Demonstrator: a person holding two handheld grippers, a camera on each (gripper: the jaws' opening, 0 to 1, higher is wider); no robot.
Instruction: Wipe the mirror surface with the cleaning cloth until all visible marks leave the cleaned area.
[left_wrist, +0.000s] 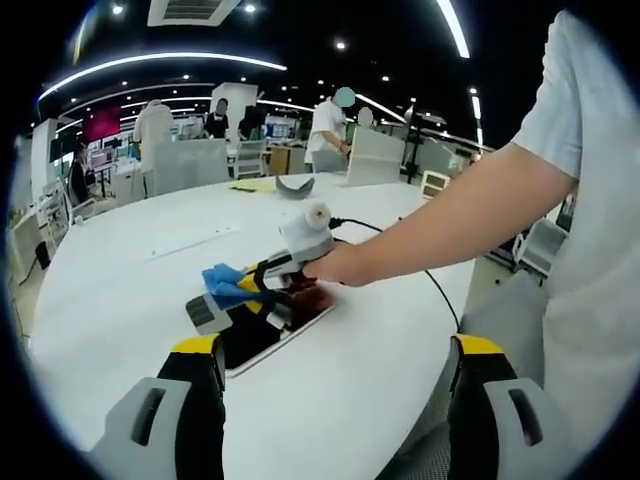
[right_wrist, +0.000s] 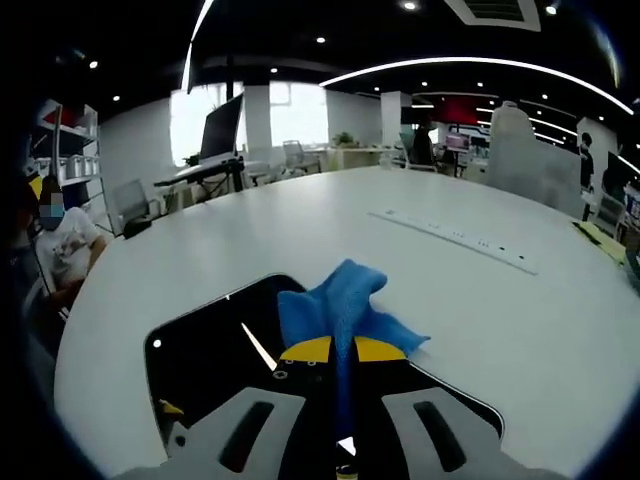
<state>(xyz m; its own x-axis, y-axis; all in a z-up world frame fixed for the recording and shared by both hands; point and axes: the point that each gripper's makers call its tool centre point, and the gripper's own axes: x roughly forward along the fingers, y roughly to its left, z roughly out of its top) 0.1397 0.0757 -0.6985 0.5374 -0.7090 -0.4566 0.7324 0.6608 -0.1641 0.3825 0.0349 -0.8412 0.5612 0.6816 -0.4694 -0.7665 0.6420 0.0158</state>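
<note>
The mirror (right_wrist: 215, 355) lies flat on the white table (right_wrist: 480, 310), a dark rectangular pane with a pale rim, reflecting ceiling lights as a bright streak and a small dot. In the left gripper view the mirror (left_wrist: 270, 335) sits near the table's (left_wrist: 130, 290) near edge. The blue cloth (right_wrist: 340, 310) rests bunched on the mirror's far side, partly spilling past its rim onto the table. The right hand-held gripper (right_wrist: 342, 372) is clenched on the cloth, its yellow-tipped jaws pressed together with a fold of blue fabric running down between them, right over the mirror. In the left gripper view that same right hand-held gripper (left_wrist: 262, 285) reaches in over the mirror with the cloth (left_wrist: 228, 284) at its tip, held by a person's hand (left_wrist: 335, 268) and bare forearm, a grey sleeve above. A black cable (left_wrist: 432, 283) trails from it across the table, beyond the mirror. The left hand-held gripper (left_wrist: 340, 352) is released, its two jaws standing wide apart, short of the mirror and touching nothing. Well beyond the mirror, people stand among desks and monitors.
</note>
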